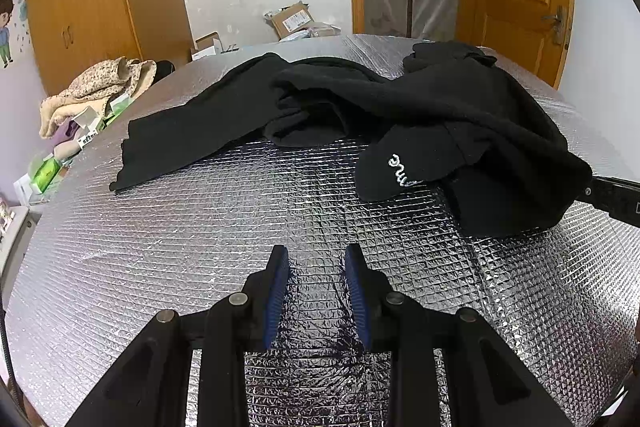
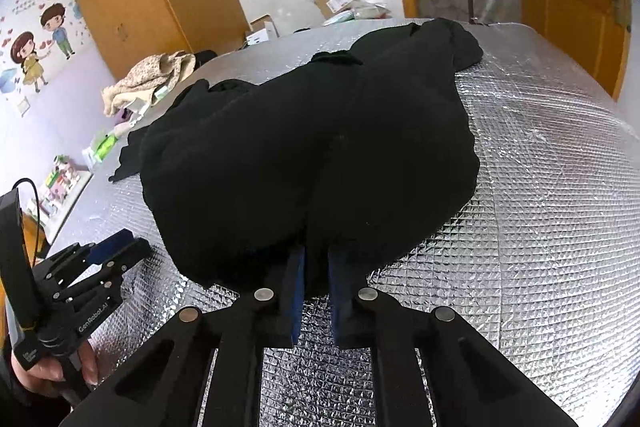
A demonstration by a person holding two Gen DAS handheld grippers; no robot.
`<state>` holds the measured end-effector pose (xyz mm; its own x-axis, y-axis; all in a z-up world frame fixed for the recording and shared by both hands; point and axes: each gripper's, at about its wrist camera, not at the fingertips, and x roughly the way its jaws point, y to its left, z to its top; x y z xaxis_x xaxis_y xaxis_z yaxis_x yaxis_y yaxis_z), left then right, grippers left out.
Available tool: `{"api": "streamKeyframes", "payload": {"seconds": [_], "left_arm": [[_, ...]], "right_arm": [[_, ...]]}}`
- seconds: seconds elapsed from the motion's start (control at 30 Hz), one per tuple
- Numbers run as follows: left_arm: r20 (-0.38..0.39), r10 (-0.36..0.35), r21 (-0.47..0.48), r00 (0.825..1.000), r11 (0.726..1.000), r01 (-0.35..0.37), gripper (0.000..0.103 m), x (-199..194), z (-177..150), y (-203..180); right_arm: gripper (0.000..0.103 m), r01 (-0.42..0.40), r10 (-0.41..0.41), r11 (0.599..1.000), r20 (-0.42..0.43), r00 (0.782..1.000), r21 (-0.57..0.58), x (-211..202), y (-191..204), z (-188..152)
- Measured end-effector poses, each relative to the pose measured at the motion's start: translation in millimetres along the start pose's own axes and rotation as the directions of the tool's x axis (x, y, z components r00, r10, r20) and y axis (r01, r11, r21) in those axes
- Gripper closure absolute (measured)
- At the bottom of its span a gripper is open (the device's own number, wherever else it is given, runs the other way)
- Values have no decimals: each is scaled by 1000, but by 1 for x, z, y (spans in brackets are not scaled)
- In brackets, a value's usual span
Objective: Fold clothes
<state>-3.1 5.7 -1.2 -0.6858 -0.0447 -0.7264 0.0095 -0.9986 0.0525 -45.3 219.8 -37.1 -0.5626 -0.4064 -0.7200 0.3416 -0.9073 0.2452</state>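
A: Gripping the near hem, is it? The right tool (image 2: 316, 267) sits at lower centre of its view, jaws pinched nearly together on an edge of the black garment (image 2: 312, 155).

B: Yes. That garment lies crumpled across the foil-covered counter (image 2: 540, 187), filling mid-frame. Lift slowly so the fabric drags flat rather than bunching.

A: And the left tool (image 1: 316, 267)?

B: Parted wide over bare foil, holding nothing. I'd send it to the sleeve at upper left of its view.

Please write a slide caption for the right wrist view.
Right gripper pinches the black garment's near edge on the silver foil mat.
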Motion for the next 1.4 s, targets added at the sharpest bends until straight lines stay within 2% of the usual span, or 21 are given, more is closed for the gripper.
{"api": "streamKeyframes", "payload": {"seconds": [0.1,0.2,0.4,0.6,0.73,0.93,1.07,1.17,1.23,1.33,1.4], "left_arm": [[-19,-29,-24,999,999,29,74,-2,2,4],[-29,-100,-89,995,991,97,74,-7,6,13],[51,-166,-146,985,974,172,74,-26,25,23],[110,-278,-182,954,938,294,73,-37,49,26],[76,-373,-195,925,904,380,71,-22,63,21],[21,-414,-246,910,880,406,71,5,72,10],[26,-418,-257,908,875,410,71,9,81,4],[23,-417,-282,909,869,406,71,12,86,6],[36,-429,-300,903,857,419,71,12,90,8],[40,-429,-291,903,859,421,72,12,94,5],[30,-426,-275,904,866,417,84,14,95,1]], "right_arm": [[97,-5,5,1000,8,1000,-1,-3,1,-1],[98,-12,12,1000,15,1000,2,-6,0,-2],[100,-29,29,1000,30,999,0,-13,2,-5],[100,-26,26,1000,40,999,-3,-19,-1,-13],[100,-28,27,999,24,999,30,-18,-13,-18],[97,-49,48,997,13,999,64,-16,-19,-15],[91,-43,44,996,-17,999,82,-8,-20,-13],[91,-43,46,995,-26,999,93,-4,-21,-11],[91,-45,47,995,-23,999,93,-4,-19,-10],[92,-49,51,995,-14,999,88,-5,-19,-10],[99,-55,55,995,-7,998,84,-6,-18,-10]]}}
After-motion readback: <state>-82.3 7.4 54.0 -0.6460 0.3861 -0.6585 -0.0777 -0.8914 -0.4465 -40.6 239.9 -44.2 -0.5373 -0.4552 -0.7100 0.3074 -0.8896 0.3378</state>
